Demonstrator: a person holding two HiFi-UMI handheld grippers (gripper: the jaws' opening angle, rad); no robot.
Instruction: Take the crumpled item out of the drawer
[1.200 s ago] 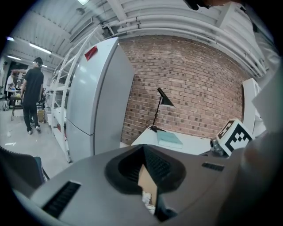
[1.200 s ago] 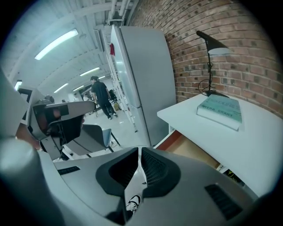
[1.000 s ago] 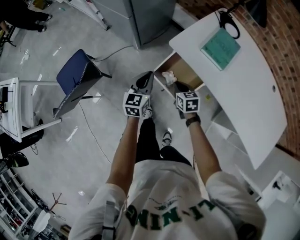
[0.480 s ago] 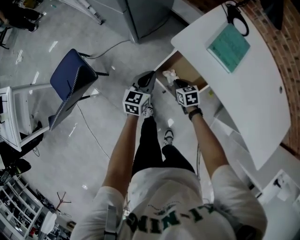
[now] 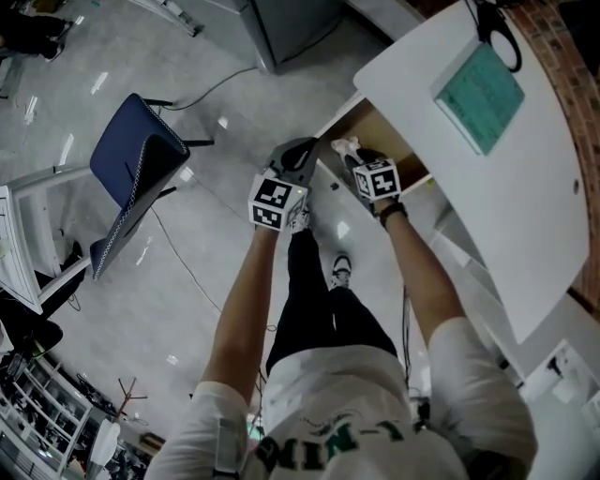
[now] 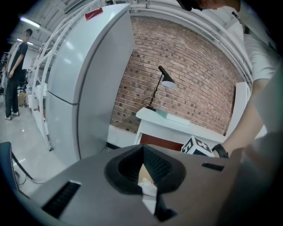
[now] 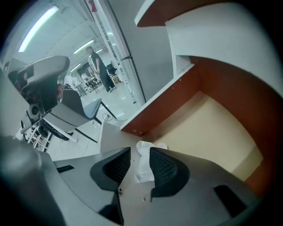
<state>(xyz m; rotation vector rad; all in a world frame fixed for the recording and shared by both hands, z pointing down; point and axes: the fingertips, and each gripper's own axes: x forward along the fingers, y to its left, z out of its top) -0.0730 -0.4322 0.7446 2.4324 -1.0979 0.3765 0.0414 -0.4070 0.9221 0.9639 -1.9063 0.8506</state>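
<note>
A crumpled white paper (image 5: 344,146) lies in the front corner of the open drawer (image 5: 394,150) under the white desk (image 5: 487,206). My right gripper (image 5: 357,159) reaches into the drawer at the paper. In the right gripper view its jaws (image 7: 140,152) are opening; the paper (image 7: 144,162) sits between the ribbed pads (image 7: 162,170), over the tan drawer floor (image 7: 208,128). My left gripper (image 5: 298,157) hovers beside the drawer's front edge, and its jaws (image 6: 143,149) meet at the tips. Through the gap behind the tips a bit of white paper (image 6: 148,189) shows.
A blue chair (image 5: 131,159) stands on the grey floor to the left. A grey cabinet (image 5: 281,28) is behind the drawer. On the desk lie a teal notebook (image 5: 478,84) and a black lamp base (image 5: 497,28). A person (image 6: 12,75) stands far off.
My right gripper has moved forward over the drawer until its front end is at the crumpled paper. The left gripper has stayed by the drawer's front edge.
</note>
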